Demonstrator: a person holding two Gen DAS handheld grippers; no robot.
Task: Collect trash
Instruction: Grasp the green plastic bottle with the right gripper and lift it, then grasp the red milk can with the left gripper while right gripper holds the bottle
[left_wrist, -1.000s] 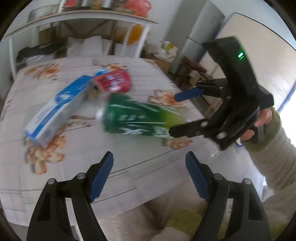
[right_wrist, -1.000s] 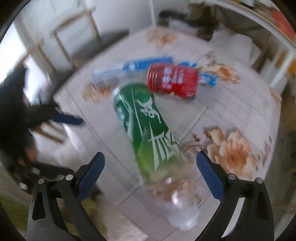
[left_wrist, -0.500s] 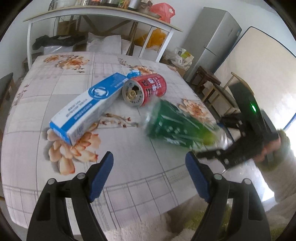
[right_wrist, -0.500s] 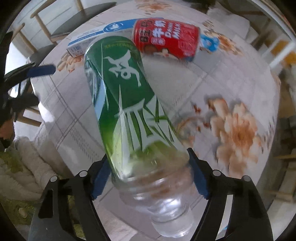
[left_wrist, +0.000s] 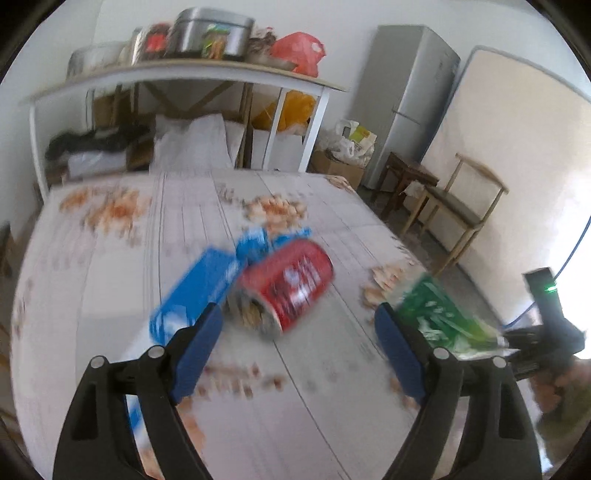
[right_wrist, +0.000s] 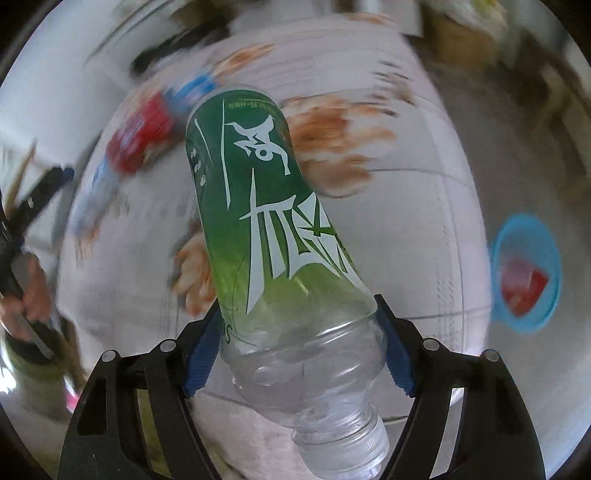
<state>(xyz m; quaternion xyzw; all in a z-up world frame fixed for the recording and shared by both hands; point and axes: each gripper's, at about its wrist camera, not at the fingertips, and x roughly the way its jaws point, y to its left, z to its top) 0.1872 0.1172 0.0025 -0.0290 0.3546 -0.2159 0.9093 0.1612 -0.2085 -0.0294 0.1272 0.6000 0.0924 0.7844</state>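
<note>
**Bottle's up — 1 down, 2 left on the bench**

Your right claw (right_wrist: 295, 354) has just closed in and is now clamped on the green bottle (right_wrist: 266, 221) near its clear shoulder, cap end toward the cam. A sec ago that bottle lay on the bench (left_wrist: 110, 277); now it's lifted off and swinging out to the right edge. That's the 1st pick done, I'd say. Next stop looks like the blue bin (right_wrist: 524, 273) at right, w/ something red already inside; can't tell what. Your left claw (left_wrist: 299, 339) has just opened a touch, jaws apart, nothing between them, aimed at the red can (left_wrist: 288, 284) lying beside the blue box (left_wrist: 195, 295).
</note>
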